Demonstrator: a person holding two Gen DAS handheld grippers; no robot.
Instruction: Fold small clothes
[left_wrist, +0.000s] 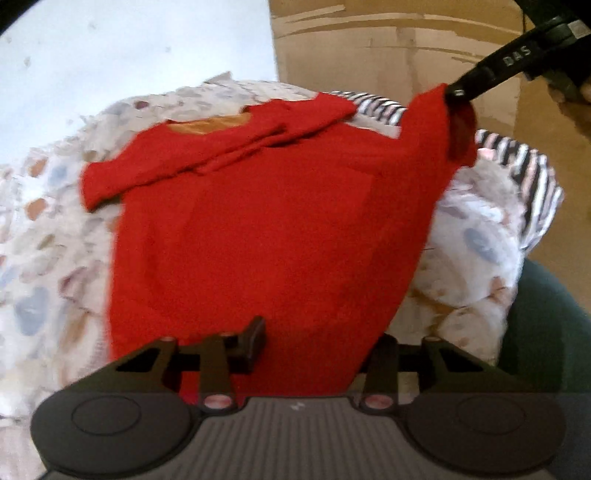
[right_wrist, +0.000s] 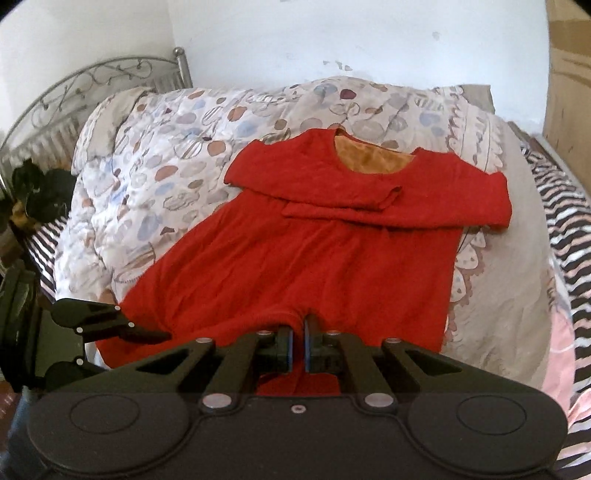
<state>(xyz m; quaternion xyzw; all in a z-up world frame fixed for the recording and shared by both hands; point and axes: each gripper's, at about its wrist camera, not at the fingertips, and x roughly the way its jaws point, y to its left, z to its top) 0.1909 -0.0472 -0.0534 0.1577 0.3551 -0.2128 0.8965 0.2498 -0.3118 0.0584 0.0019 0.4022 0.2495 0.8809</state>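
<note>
Red knit fills the left wrist view: a small red garment (left_wrist: 266, 221) lies spread on the patterned quilt (left_wrist: 40, 258) that covers the bed. Its sleeves are folded across the chest below the neckline, where an orange lining shows. The left tool (left_wrist: 314, 343) sits at the hem nearest the camera; cloth drapes over its right finger and hides it, so I cannot tell whether it is pinching the fabric or standing open. At the garment's far right corner the right tool (left_wrist: 458, 92) holds a bunch of red cloth lifted off the quilt. A striped sheet (left_wrist: 524, 177) shows along the bed's right edge, and a cardboard box (left_wrist: 399, 44) stands behind it against the white wall.

From the right wrist view, the same red garment (right_wrist: 314, 266) runs from the near edge of the bed toward the far side, neckline away from the camera. The right tool (right_wrist: 299, 350) is closed on the hem, its blue-lined pads pressed together with red cloth gathered between them. The left tool (right_wrist: 147, 334) touches the hem's left corner at the near edge of the bed; its grip is not clear from here. The quilt (right_wrist: 166, 147) reaches back to a metal headboard (right_wrist: 92, 85) at the far left, and the striped sheet (right_wrist: 565, 229) lies along the right edge.
</note>
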